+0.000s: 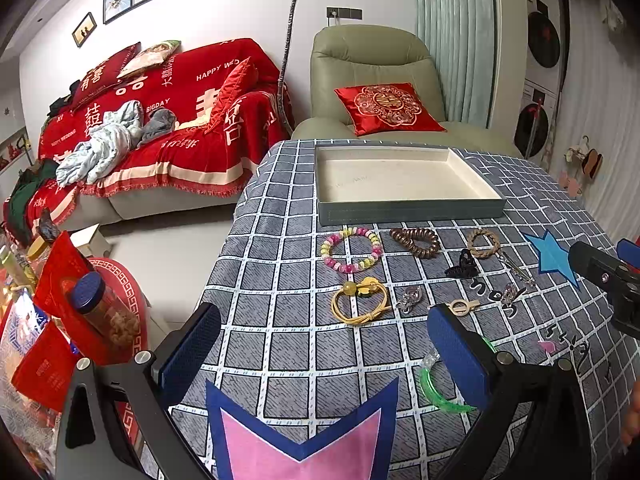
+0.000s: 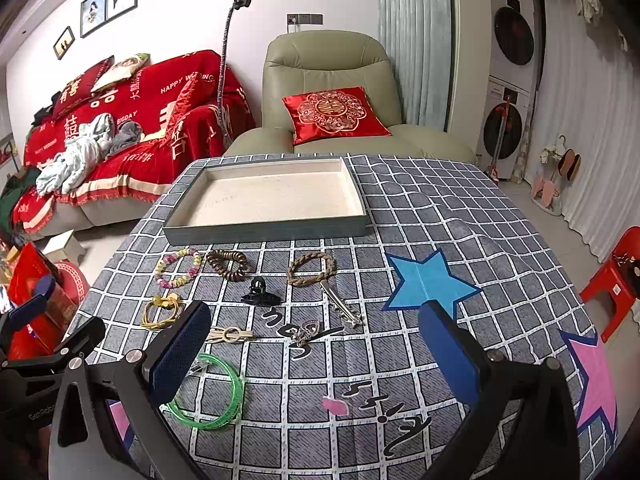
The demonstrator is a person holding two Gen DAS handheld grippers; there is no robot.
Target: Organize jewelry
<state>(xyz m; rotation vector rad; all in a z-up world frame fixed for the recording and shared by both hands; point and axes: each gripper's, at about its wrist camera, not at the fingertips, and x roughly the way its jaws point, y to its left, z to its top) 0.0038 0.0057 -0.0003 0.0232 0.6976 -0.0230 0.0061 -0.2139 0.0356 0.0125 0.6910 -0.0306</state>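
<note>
Both grippers agape; tray point(image 2: 268, 232) bare, bracelets point(image 1: 351, 250) outside.

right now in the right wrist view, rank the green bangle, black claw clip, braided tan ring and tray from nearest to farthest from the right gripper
From the right gripper:
1. Green bangle, beside its left finger.
2. Black claw clip, farther up the cloth, left of centre.
3. Braided tan ring, just beyond the clip, near centre.
4. Tray, at the far edge, nothing in it.

Colours we saw on the counter

We saw a grey cloth point(image 2: 420, 208) gridded in white with blue and pink stars, a grey-green tray point(image 2: 264, 234) lined cream, a pink-and-yellow bead bracelet point(image 1: 351, 249), a translucent green bangle point(image 2: 218, 394), a brown coil point(image 2: 228, 264), and a black clip point(image 2: 260, 294).
</note>
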